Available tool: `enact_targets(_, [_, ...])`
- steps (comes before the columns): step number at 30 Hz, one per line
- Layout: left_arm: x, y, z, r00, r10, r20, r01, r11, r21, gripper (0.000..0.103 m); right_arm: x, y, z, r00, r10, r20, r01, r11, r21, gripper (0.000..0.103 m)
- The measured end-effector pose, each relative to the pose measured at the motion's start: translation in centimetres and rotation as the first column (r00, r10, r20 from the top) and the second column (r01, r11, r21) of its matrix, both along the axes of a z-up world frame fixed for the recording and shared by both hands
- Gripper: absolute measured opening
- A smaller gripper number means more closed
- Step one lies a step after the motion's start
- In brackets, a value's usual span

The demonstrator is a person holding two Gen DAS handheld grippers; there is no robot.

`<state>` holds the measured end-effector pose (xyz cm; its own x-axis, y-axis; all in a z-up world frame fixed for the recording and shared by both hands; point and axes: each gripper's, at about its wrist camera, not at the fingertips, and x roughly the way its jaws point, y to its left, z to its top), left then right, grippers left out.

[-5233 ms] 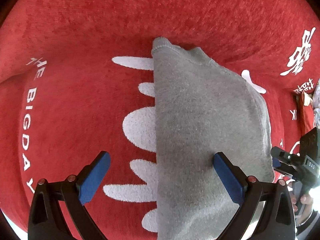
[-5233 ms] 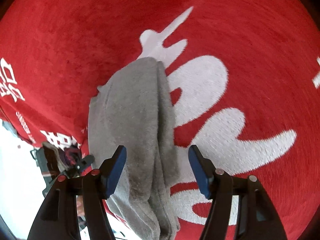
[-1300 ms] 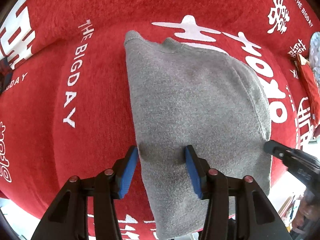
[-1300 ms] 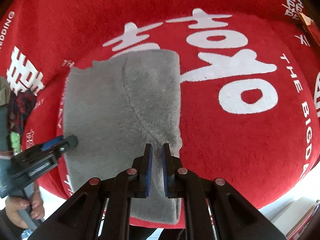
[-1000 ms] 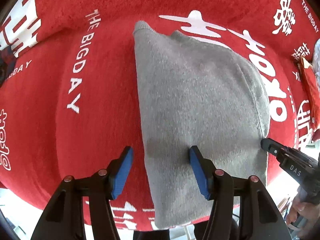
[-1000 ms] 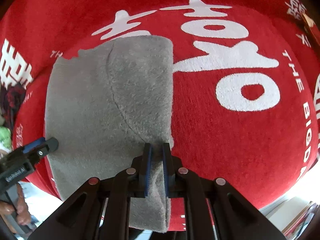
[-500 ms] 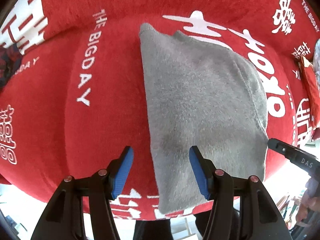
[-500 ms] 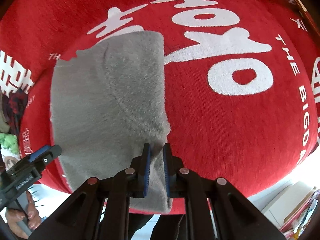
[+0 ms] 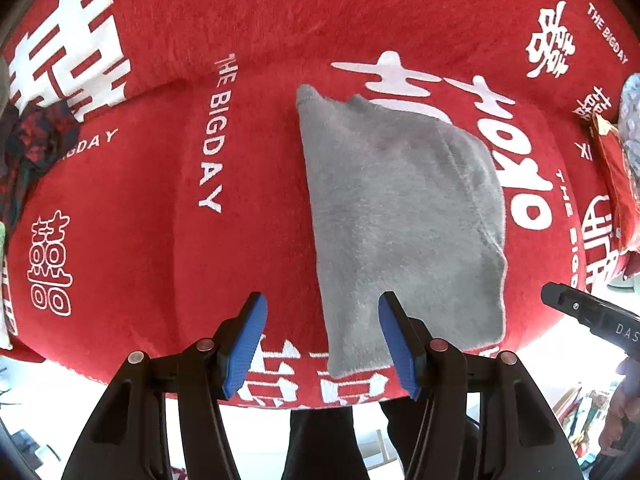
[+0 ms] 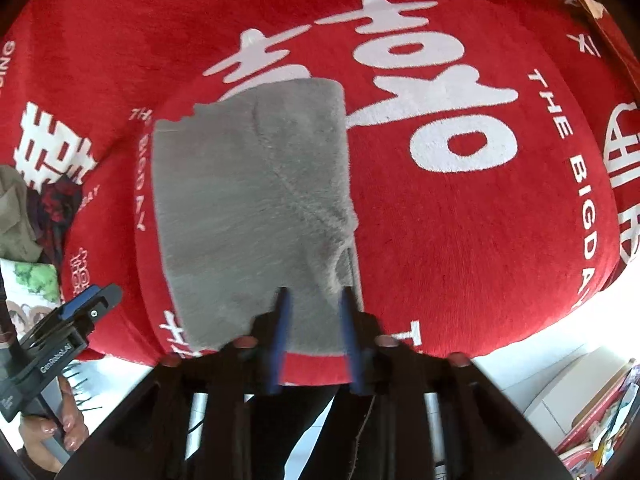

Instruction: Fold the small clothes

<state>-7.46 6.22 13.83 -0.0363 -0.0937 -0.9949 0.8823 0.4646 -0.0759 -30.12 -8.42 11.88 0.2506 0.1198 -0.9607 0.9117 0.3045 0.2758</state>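
Grey garment [image 9: 404,216] folded flat on red cloth [image 9: 160,208]; crumpled clothes [image 10: 36,204] lie leftward. My left tongs [image 9: 322,340] gape empty; my right tongs [image 10: 314,336], just opening, hold nothing.

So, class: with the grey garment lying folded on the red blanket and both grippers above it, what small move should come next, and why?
Probably lift both grippers clear. The grey garment lies flat and folded on the red blanket; the left gripper stands open above it, and the right gripper has just been opening, its pads off the cloth.
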Motion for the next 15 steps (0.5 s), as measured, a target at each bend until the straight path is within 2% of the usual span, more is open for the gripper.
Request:
enact_targets(1, [-0.2,0.0,0.3,1.000,0.004,-0.004,-0.004,1.000,0.000,0.064,0.1,0.2,0.6,1.000,0.004,0.006,-0.004,1.000,-0.005,0.041])
enact_targets(2, [-0.3,0.1,0.7,1.000,0.010,-0.007,-0.010,1.000,-0.004,0.084,0.1,0.3,1.0,1.000,0.008,0.008,-0.008,1.000,-0.008,0.041])
enact_targets(3, [-0.4,0.3,1.2,1.000,0.022,0.000,-0.022,1.000,-0.017,0.098,0.3,0.4,1.5,1.000,0.014,0.009,-0.014,1.000,-0.013,0.041])
enact_targets(5, [-0.6,0.7,2.2,0.999,0.037,0.024,-0.036,0.999,-0.039,0.099,0.4,0.6,2.3,1.000,0.022,0.010,-0.021,0.999,-0.025,0.044])
enact_targets(6, [-0.7,0.8,2.5,0.999,0.041,0.024,-0.040,0.999,-0.037,0.099,0.6,0.7,2.7,1.000,0.027,0.012,-0.026,0.999,-0.031,0.048])
enact_targets(9, [-0.6,1.0,3.0,0.998,0.063,0.012,-0.062,0.998,-0.031,0.100,0.9,0.8,3.7,0.999,0.039,0.008,-0.039,0.998,-0.055,0.065])
enact_targets(12, [-0.7,1.3,3.6,0.996,0.072,0.046,-0.071,0.997,-0.022,0.102,1.4,1.0,4.7,0.998,0.061,-0.011,-0.061,0.993,-0.101,0.082])
enact_targets(15, [-0.8,1.4,4.1,0.994,0.070,0.081,-0.069,0.997,-0.017,0.102,1.9,1.3,5.3,0.995,0.079,-0.063,-0.087,0.987,-0.138,0.084])
